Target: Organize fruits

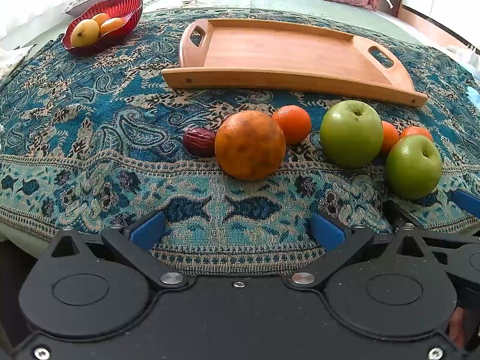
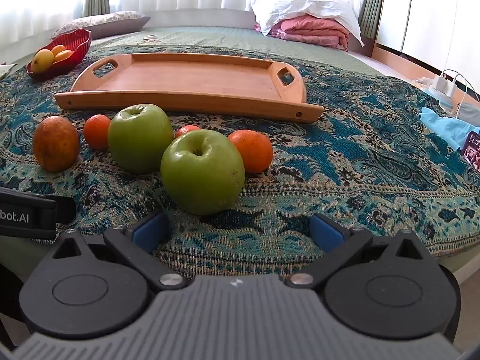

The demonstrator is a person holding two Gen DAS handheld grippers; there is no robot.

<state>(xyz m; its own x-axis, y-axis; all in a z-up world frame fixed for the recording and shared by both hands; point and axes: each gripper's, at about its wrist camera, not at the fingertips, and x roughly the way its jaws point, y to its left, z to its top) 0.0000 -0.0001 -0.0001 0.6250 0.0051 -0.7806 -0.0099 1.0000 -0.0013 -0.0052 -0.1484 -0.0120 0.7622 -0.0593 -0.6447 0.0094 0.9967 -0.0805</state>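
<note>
A row of fruit lies on the patterned cloth: a large orange (image 1: 250, 145) (image 2: 56, 143), a red date (image 1: 199, 142), a small tangerine (image 1: 292, 124) (image 2: 96, 131), two green apples (image 1: 350, 133) (image 1: 413, 166) (image 2: 140, 137) (image 2: 202, 171) and more tangerines (image 2: 252, 150). An empty wooden tray (image 1: 279, 51) (image 2: 186, 78) lies behind them. My left gripper (image 1: 237, 229) is open, short of the large orange. My right gripper (image 2: 238, 228) is open, just in front of the nearer apple.
A red bowl (image 1: 103, 24) (image 2: 60, 52) with yellow and orange fruit stands at the back left. Pillows and folded pink bedding (image 2: 309, 30) lie at the back. A blue cloth (image 2: 447, 126), a phone and a charger lie at the right edge.
</note>
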